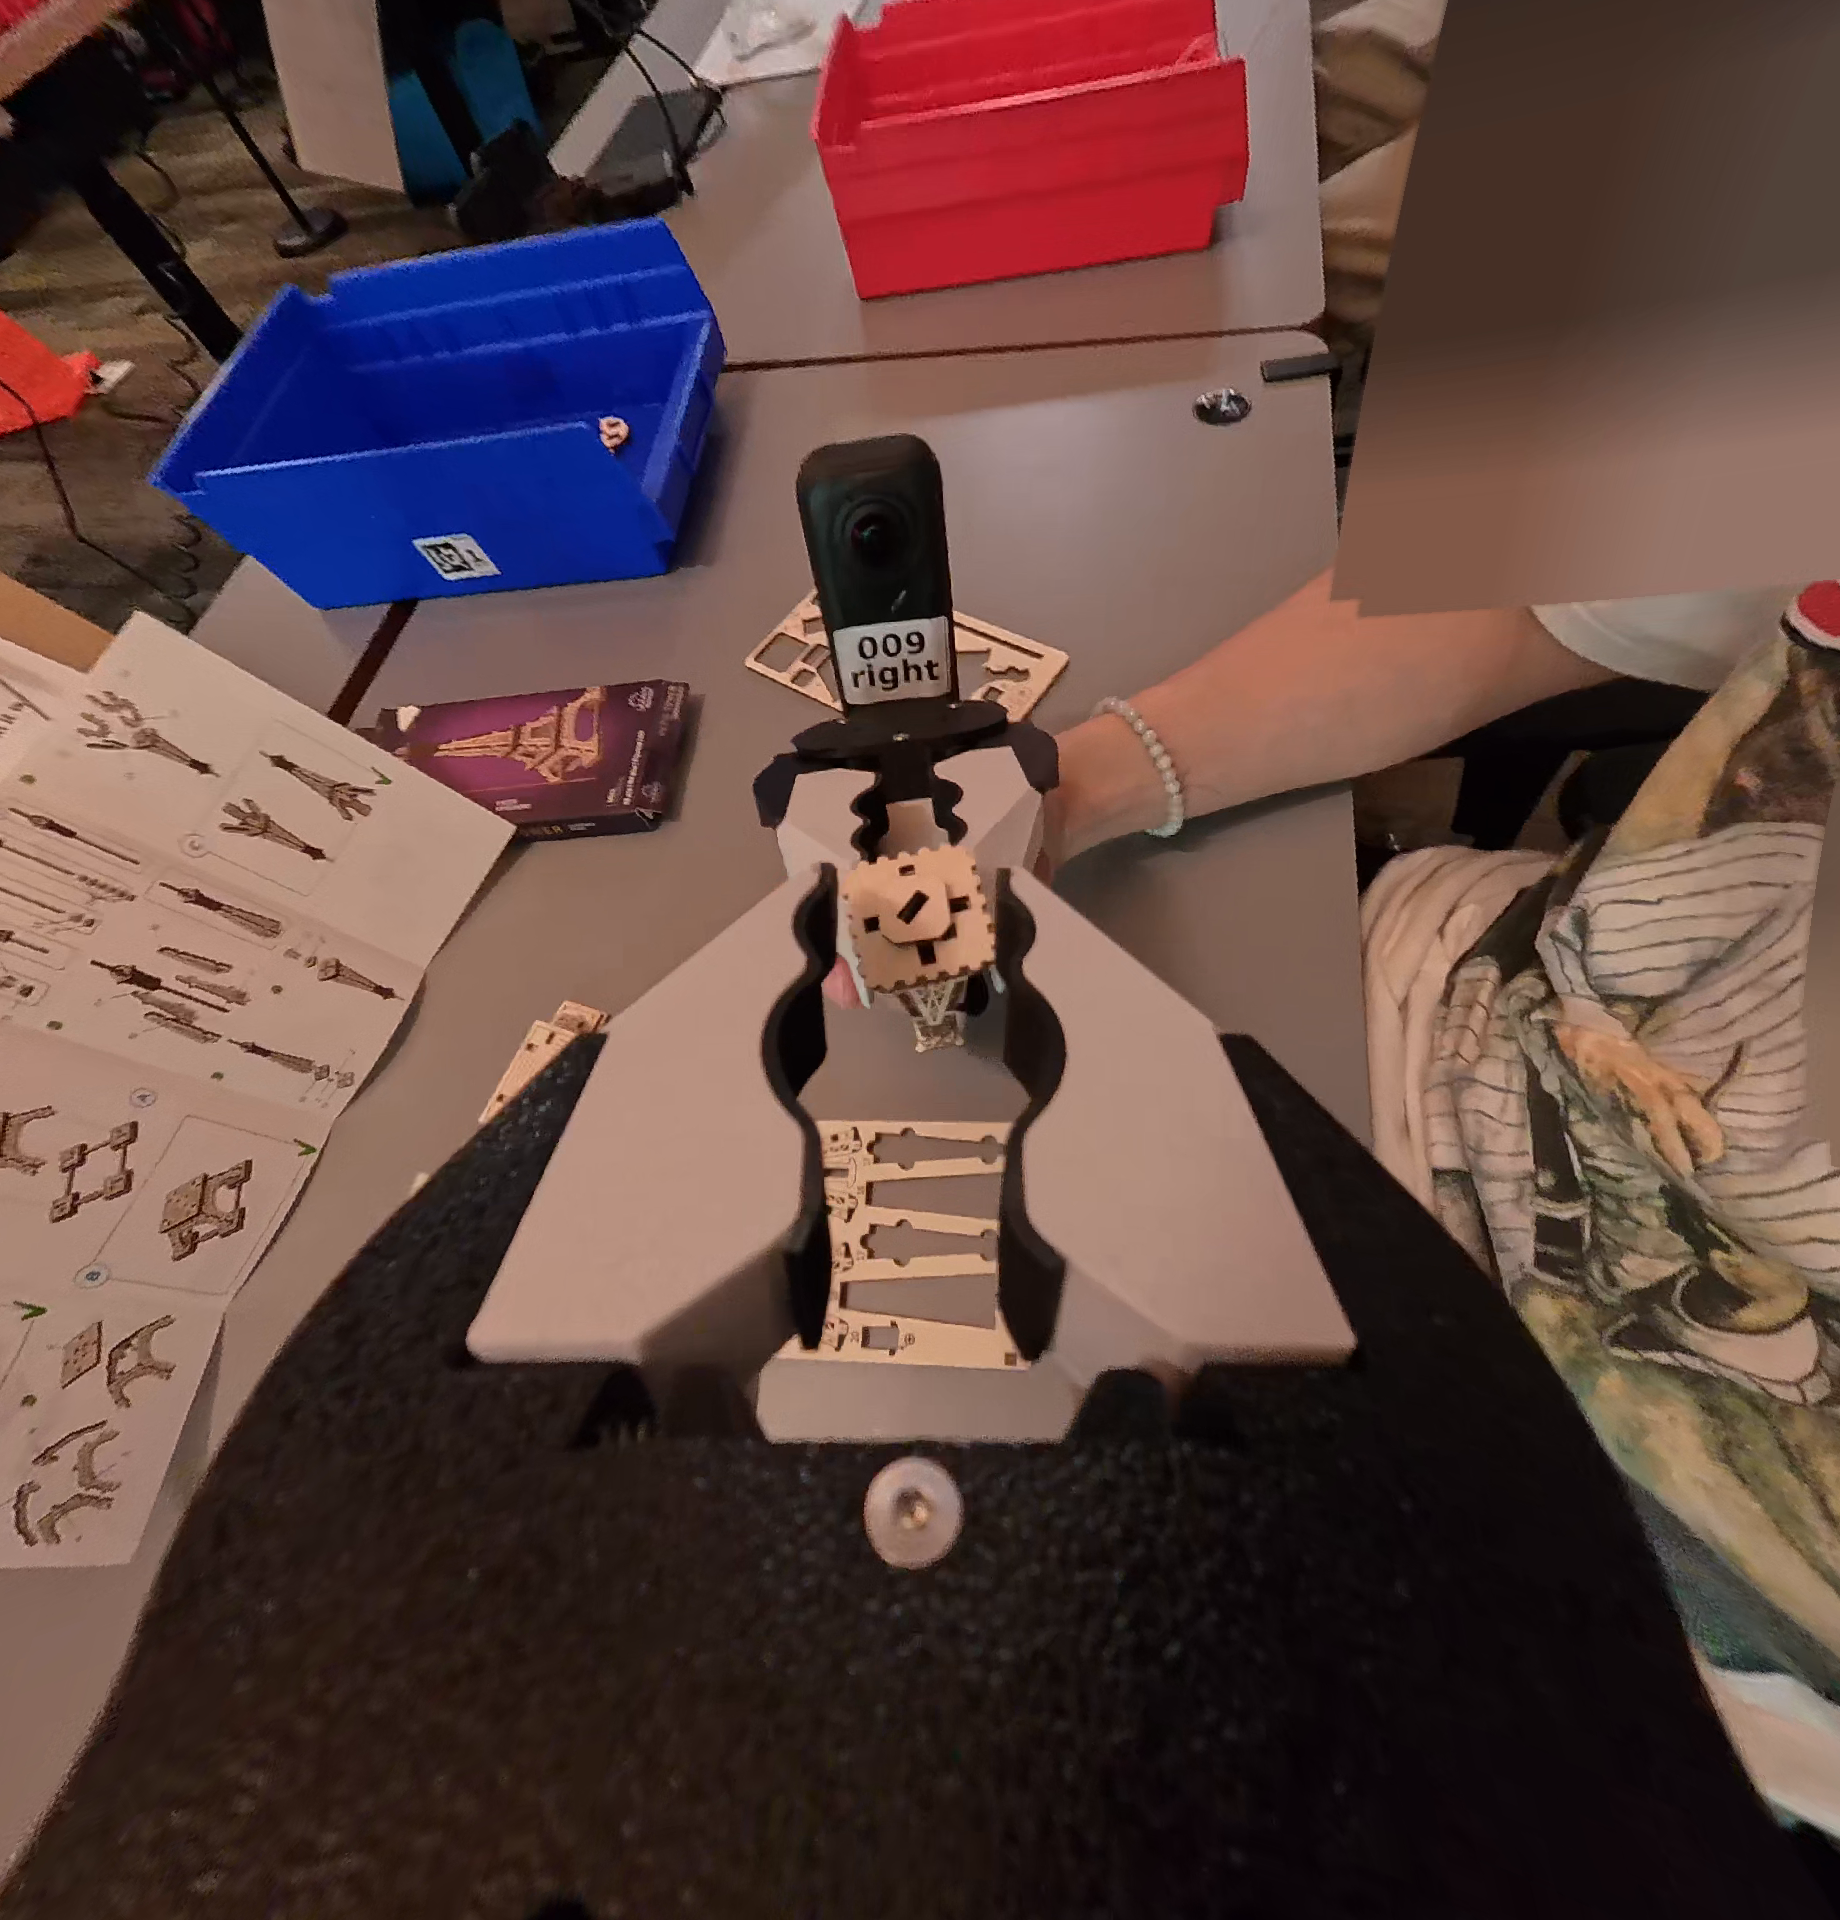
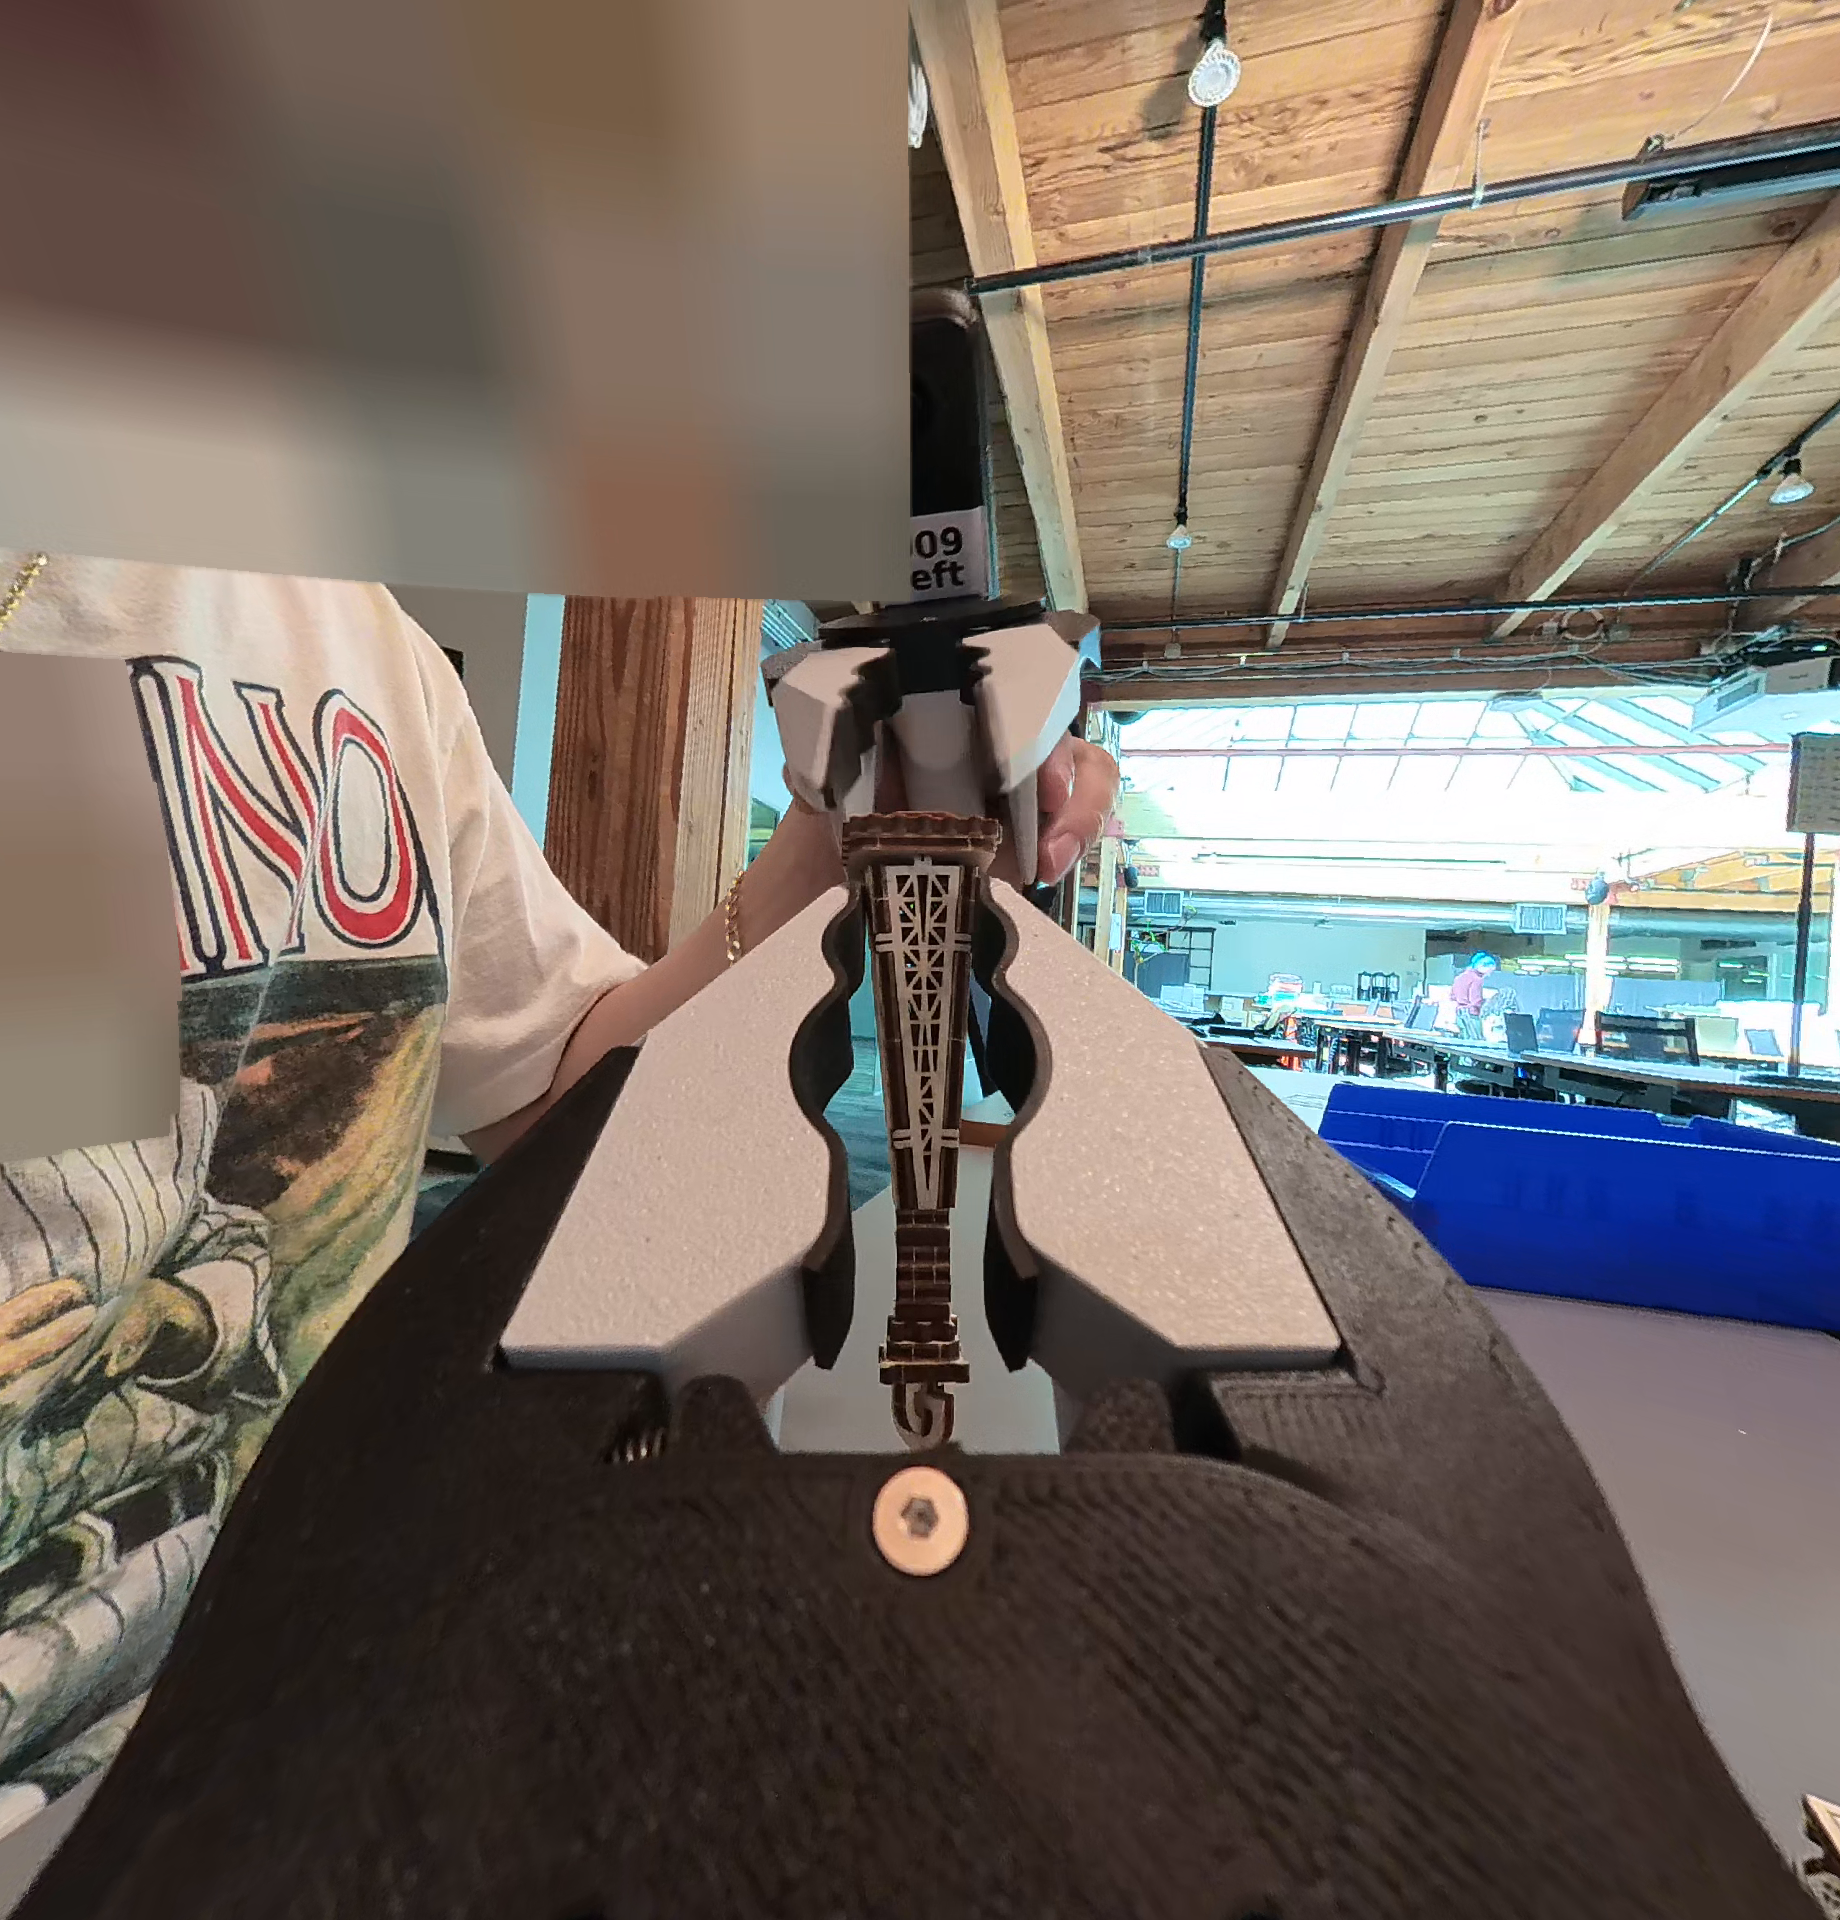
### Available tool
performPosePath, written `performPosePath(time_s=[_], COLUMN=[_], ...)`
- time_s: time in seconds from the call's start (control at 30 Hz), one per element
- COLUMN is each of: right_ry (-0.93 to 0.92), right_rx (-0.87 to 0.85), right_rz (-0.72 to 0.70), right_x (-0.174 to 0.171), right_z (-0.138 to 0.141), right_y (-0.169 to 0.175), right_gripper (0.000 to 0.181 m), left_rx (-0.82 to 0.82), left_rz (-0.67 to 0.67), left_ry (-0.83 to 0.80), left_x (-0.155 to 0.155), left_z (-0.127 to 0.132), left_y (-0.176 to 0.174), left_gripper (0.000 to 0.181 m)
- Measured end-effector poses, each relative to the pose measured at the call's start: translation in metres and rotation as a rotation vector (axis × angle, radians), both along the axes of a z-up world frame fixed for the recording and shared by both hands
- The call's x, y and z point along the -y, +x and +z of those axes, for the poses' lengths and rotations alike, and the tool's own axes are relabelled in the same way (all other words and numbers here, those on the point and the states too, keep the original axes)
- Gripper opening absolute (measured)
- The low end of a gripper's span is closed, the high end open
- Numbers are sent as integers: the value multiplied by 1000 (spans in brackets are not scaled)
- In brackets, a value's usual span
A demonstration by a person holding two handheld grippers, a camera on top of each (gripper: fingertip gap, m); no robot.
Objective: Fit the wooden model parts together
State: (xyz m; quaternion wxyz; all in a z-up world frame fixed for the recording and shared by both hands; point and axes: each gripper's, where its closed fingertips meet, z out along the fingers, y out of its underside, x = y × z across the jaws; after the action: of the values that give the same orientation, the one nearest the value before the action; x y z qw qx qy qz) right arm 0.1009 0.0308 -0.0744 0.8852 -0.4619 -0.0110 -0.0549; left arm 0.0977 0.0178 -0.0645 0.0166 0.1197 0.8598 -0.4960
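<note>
A slim wooden tower section (image 2: pixel 921 1039) lies lengthwise between my right gripper's (image 2: pixel 921 904) fingers, wide end away from the camera and narrow tip near the palm. The right gripper is shut on it. In the left wrist view I see the tower's square notched platform end (image 1: pixel 911 920) face-on. My left gripper's (image 1: pixel 916 894) fingertips press it from both sides. The right gripper (image 1: pixel 900 831) faces the left one from just beyond. The two grippers are held tip to tip above the grey table (image 1: pixel 1103 499).
A cut-out wooden sheet (image 1: pixel 911 1236) lies under the left gripper, and another sheet (image 1: pixel 791 655) lies farther back. Instruction sheets (image 1: pixel 168 935) and a purple box (image 1: pixel 552 758) lie to the left. A blue bin (image 1: pixel 448 436) and a red bin (image 1: pixel 1030 145) stand behind. A person (image 1: pixel 1622 1039) sits on the right. The tips of both grippers are at nearly the same place.
</note>
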Motion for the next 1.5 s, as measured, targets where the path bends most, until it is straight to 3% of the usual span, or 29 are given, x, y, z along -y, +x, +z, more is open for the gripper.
performPosePath(time_s=[0.13, 0.37, 0.73, 0.97, 1.33, 1.5], right_ry=[40, 54, -10, -146, -363, -401], right_rx=[-21, -29, -16, 26, -23, -43], right_rz=[-7, -17, -61, -132, -210, -226], right_x=[5, 7, -1, -14, -33, -35], right_z=[4, 6, 0, -10, -37, -42], right_y=[3, 5, 7, 8, 17, 18], right_gripper=[17, 17, 18, 26, 36, 28], left_rx=[-42, -82, -114, -80, 0, 38], left_rz=[90, 173, 133, 21, -104, -108], left_ry=[-79, -161, -176, -186, -86, -47], left_x=[-4, -4, -4, -12, -16, -19], left_z=[6, -9, -14, -13, -35, -40], left_y=[8, 12, 9, 11, 13, 17], left_gripper=[33, 38, 27, 27, 27, 27])
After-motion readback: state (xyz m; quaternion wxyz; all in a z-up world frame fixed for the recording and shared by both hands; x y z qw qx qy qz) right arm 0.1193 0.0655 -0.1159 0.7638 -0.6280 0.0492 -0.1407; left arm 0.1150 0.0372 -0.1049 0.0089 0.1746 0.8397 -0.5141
